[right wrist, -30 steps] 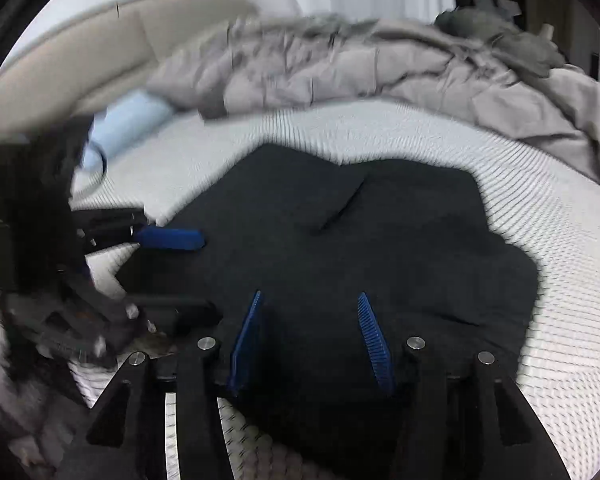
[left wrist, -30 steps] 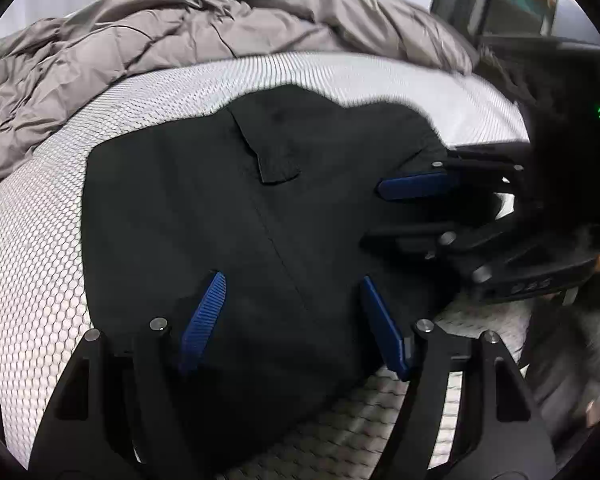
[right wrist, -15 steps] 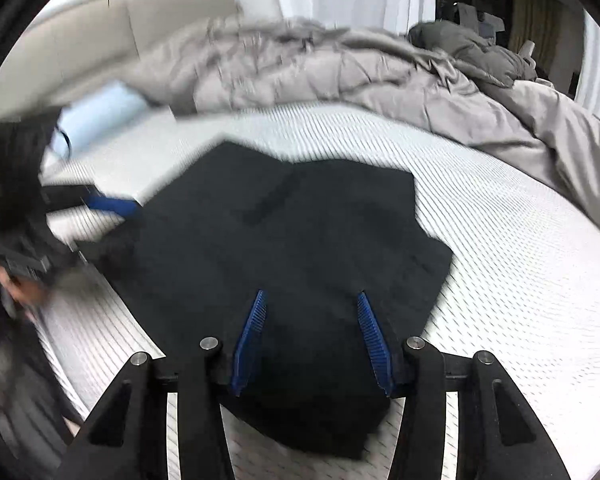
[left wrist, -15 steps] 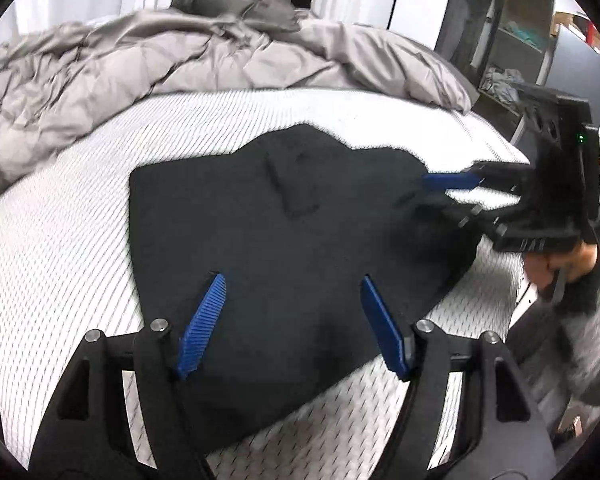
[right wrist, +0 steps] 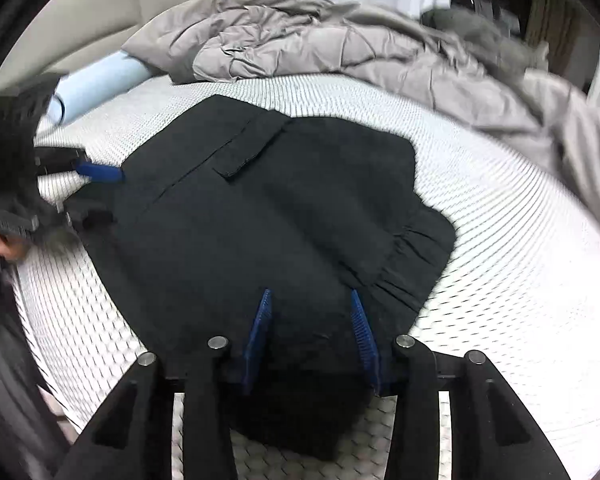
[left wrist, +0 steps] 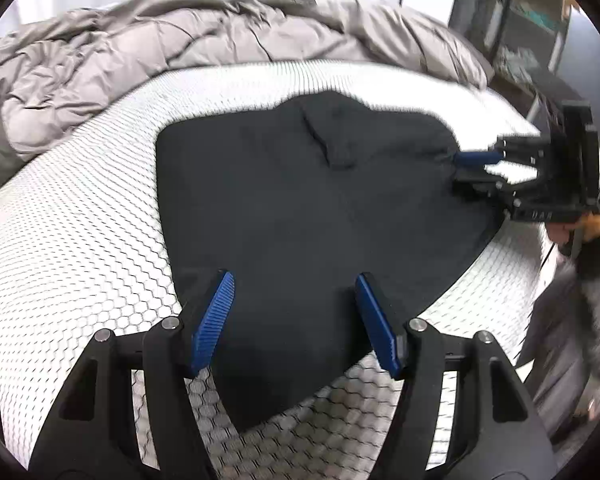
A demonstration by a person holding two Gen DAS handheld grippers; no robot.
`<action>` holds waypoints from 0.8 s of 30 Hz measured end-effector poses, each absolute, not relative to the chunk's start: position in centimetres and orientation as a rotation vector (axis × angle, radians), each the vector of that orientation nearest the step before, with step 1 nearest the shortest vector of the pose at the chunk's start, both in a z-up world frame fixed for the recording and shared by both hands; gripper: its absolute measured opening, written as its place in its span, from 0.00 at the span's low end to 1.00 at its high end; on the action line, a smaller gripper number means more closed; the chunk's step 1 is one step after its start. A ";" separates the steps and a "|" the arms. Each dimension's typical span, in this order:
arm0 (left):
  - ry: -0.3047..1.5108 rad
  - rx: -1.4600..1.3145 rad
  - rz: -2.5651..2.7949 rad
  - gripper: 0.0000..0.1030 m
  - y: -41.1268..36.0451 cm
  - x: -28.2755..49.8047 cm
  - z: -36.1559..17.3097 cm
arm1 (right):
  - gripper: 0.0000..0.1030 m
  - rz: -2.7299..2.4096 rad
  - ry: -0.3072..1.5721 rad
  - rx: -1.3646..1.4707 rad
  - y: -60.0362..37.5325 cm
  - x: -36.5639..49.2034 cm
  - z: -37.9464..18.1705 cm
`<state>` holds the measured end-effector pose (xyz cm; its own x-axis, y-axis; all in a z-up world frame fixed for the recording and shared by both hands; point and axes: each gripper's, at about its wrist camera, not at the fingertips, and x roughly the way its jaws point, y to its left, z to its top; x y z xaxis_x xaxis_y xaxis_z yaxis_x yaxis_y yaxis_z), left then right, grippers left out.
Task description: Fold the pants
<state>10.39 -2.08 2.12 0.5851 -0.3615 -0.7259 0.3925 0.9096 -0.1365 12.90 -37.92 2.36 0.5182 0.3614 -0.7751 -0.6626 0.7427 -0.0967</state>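
Note:
Black pants (left wrist: 300, 208) lie folded flat on the white honeycomb-patterned mattress (left wrist: 60, 240), pocket flap facing up. My left gripper (left wrist: 294, 280) hovers over their near edge with its blue pads apart and closing; cloth lies under the gap, not pinched. In the right wrist view the left gripper (right wrist: 108, 194) straddles the pants' left corner. My right gripper (right wrist: 310, 296) is over the near end of the pants (right wrist: 280, 220), jaws closing with dark cloth between them but not pressed. Seen from the left wrist, the right gripper (left wrist: 460, 172) sits at the pants' right corner.
A crumpled grey duvet (left wrist: 140, 52) is heaped along the far side of the bed. A pale blue pillow (right wrist: 96, 84) lies by the beige headboard (right wrist: 100, 4). Shelves (left wrist: 520, 32) stand past the right bed edge. A hand (left wrist: 580, 228) grips the right tool.
Both grippers have pulled back toward the pants' outer corners, so more mattress shows around the cloth. The right jaws have narrowed visibly, the left ones slightly.

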 end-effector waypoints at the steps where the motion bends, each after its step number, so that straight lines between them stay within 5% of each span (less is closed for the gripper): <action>1: 0.816 0.031 -0.449 0.60 -2.2 9.9 2.9 | 0.42 0.629 0.798 -0.400 -37.9 12.5 3.0; 12: 0.873 0.143 -0.547 0.53 -6.4 11.6 0.2 | 0.45 0.753 0.857 -0.446 -31.3 12.6 0.0; 16: 0.879 0.089 -0.502 0.45 -3.2 11.1 0.3 | 0.42 0.702 0.876 -0.401 -36.4 13.1 1.4; 24: 0.780 0.013 -0.531 0.45 -3.6 11.7 4.0 | 0.43 0.729 0.769 -0.243 -37.2 12.3 5.6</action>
<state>11.71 -3.62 3.96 0.5869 -0.4505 -0.6728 0.4600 0.8693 -0.1809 12.28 -37.16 5.57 0.4914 0.5091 -0.7067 -0.6784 0.7325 0.0560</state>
